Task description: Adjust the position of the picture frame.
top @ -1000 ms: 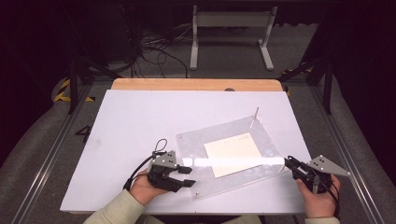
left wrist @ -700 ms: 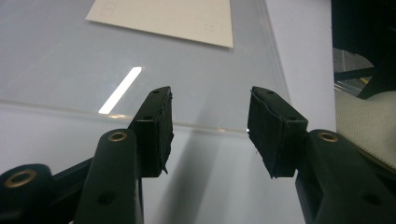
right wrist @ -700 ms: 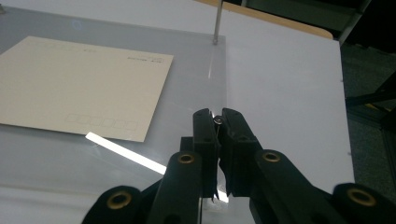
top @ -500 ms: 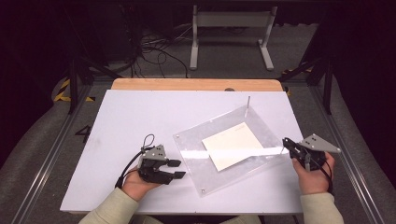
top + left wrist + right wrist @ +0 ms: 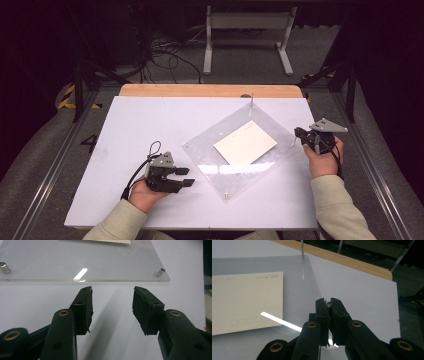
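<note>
evidently the work centred on the clear square acrylic plate [image 5: 239, 150], which lay turned like a diamond on the white tabletop [image 5: 135, 125], right of the middle, with a cream printed card [image 5: 245, 142] under or inside it near its centre. short metal standoff pins stood at its corners: one thin upright pin [image 5: 251, 100] at the far corner, one small stud [image 5: 227, 196] at the near corner, and in the left gripper view two more studs [image 5: 160, 272] showed along the nearest edge. the right gripper [image 5: 303, 135] sat at the plate's right corner, its jaws pinched together on a small metal pin [image 5: 328, 304], whose shiny head peeked out between the black pads; this looked like a grip meant to steer the whole plate by that corner post rather than by its slippery flat face. the left gripper [image 5: 186, 177] rested on the table just beside the plate's near-left edge, apart from it, jaws about half spread with nothing between them, pointing at the edge as if ready to steady or catch it. the person's sleeved forearms came in from the bottom of the high view. beyond the white surface ran a wooden table edge [image 5: 210, 90], and behind that stood a grey metal frame [image 5: 247, 30] on the dark floor.
</note>
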